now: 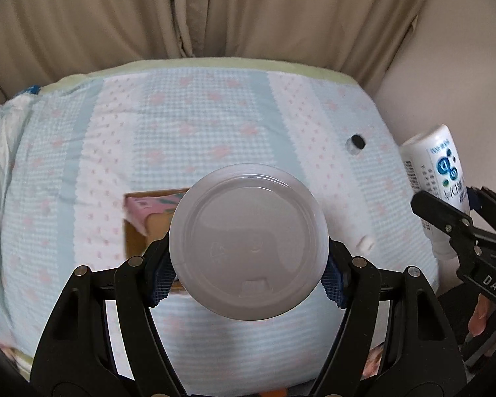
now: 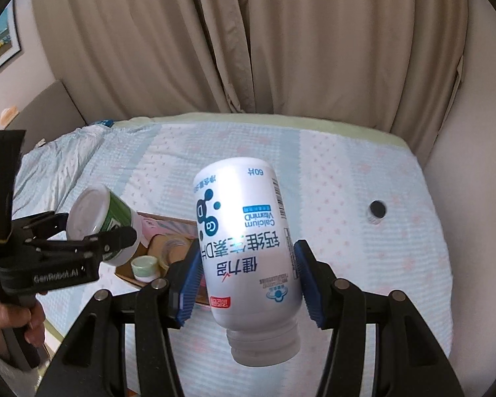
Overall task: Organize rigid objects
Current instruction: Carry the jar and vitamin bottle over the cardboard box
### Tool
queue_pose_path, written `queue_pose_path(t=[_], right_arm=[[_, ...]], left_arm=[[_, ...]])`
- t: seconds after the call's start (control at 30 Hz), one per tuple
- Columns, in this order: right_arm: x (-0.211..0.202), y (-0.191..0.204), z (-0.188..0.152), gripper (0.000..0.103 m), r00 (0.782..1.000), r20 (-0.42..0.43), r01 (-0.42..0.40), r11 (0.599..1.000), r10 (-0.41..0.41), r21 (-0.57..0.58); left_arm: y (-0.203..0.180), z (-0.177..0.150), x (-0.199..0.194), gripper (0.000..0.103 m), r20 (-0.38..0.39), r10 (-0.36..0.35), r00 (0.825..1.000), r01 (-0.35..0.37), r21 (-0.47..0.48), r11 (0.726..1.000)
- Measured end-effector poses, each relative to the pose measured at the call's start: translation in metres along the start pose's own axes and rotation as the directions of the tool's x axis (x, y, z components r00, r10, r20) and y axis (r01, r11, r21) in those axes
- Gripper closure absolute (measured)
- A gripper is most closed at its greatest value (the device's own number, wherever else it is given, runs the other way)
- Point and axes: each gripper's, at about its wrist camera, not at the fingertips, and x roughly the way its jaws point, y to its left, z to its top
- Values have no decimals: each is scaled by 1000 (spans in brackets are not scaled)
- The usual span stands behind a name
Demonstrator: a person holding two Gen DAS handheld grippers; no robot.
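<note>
My left gripper (image 1: 248, 264) is shut on a round jar with a translucent lid (image 1: 248, 244); the right wrist view shows it as a green-labelled jar (image 2: 105, 221) held above the bed. My right gripper (image 2: 248, 274) is shut on a white calcium vitamin bottle (image 2: 244, 231), held cap-down; it also shows at the right edge of the left wrist view (image 1: 436, 178). An open cardboard box (image 1: 148, 221) lies on the bed below the jar, seen in the right wrist view (image 2: 168, 244) with a small green-lidded jar (image 2: 144, 266) inside.
The bed has a light blue and pink patterned cover (image 1: 215, 125). A small black-capped item (image 1: 356, 142) lies at its right side, also seen in the right wrist view (image 2: 377, 210). A small white piece (image 1: 365, 243) lies nearby. Beige curtains (image 2: 248, 43) hang behind.
</note>
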Motion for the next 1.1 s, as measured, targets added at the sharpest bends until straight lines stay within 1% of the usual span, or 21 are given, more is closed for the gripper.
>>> queue_pose_path(t=[0.17, 0.27, 0.47, 0.63, 0.77, 0.87, 1.0, 1.1], right_arm=[[45, 51, 4, 53, 998, -59, 12, 998, -8, 61], [71, 71, 6, 53, 995, -97, 15, 995, -5, 96], [128, 95, 6, 53, 983, -186, 37, 987, -8, 155], [175, 96, 2, 53, 965, -262, 58, 976, -1, 209], [212, 90, -6, 53, 949, -316, 85, 965, -2, 248], [236, 83, -13, 53, 935, -356, 93, 956, 13, 279], [266, 75, -23, 53, 910, -415, 100, 952, 31, 291], [282, 66, -32, 53, 896, -440, 89, 944, 63, 316]], left_arm=[[55, 1, 26, 34, -66, -12, 998, 14, 24, 1000], [79, 1, 46, 34, -106, -17, 994, 20, 23, 1000], [106, 0, 91, 34, -171, -9, 985, 17, 44, 999], [113, -3, 127, 34, -224, -4, 975, 24, 87, 996], [109, -11, 157, 34, -278, -12, 961, 50, 129, 990], [101, -18, 176, 34, -313, -16, 950, 73, 169, 983], [82, -30, 197, 34, -353, -28, 935, 118, 236, 965], [66, -39, 208, 34, -370, -29, 929, 148, 299, 943]])
